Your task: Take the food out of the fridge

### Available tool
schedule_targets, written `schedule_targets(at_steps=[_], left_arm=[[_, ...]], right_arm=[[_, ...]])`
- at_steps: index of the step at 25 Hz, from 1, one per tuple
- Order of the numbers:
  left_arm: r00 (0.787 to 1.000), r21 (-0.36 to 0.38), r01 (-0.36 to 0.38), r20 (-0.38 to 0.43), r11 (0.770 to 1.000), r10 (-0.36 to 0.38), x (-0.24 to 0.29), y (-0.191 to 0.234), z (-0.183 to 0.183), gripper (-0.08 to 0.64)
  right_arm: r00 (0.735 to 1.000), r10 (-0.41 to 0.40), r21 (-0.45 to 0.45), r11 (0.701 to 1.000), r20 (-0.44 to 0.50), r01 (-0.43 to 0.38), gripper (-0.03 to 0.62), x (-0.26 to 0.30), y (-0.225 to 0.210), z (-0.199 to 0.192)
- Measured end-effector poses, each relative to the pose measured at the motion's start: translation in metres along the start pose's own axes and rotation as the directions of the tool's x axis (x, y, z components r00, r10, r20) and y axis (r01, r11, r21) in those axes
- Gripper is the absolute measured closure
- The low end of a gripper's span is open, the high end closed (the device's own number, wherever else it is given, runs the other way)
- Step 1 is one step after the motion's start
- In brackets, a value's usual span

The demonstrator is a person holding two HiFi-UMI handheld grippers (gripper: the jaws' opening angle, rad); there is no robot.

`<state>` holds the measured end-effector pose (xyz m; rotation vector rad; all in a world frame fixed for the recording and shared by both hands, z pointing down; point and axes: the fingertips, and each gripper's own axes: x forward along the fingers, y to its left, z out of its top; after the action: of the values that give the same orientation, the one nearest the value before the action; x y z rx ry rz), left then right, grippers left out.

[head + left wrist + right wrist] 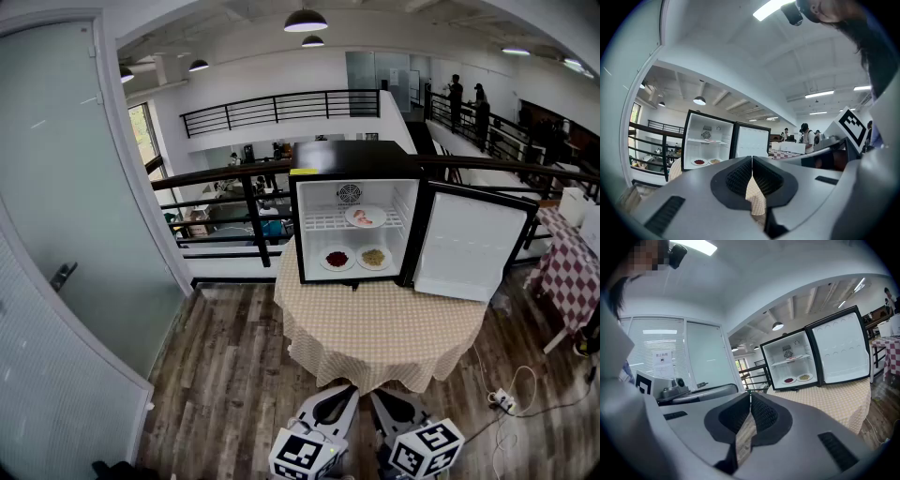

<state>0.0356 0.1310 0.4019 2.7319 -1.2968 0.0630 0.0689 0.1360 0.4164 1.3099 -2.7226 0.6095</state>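
Observation:
A small black fridge stands on a round table with a beige checked cloth, its door swung open to the right. On the upper shelf lies a plate of pinkish food. On the fridge floor sit a plate of red food and a plate of yellowish food. Both grippers hang low in front of the table, well short of the fridge. My left gripper is shut and empty. My right gripper is shut and empty too. Both gripper views face the open fridge.
A frosted glass door fills the left side. A black railing runs behind the table. A table with a red checked cloth stands at the right, and a power strip with cables lies on the wood floor. People stand far back.

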Motion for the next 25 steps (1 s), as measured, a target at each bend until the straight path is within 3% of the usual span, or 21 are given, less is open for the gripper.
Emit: schedule_targets(at_steps=[25], left_arm=[[0.998,0.004,-0.020,-0.053,1.000,0.020,0.014,0.004,-0.009,0.543]], right_arm=[[0.997,-0.079,0.114,0.991,0.027,0.076,0.569,-0.006,-0.038,-0.005]])
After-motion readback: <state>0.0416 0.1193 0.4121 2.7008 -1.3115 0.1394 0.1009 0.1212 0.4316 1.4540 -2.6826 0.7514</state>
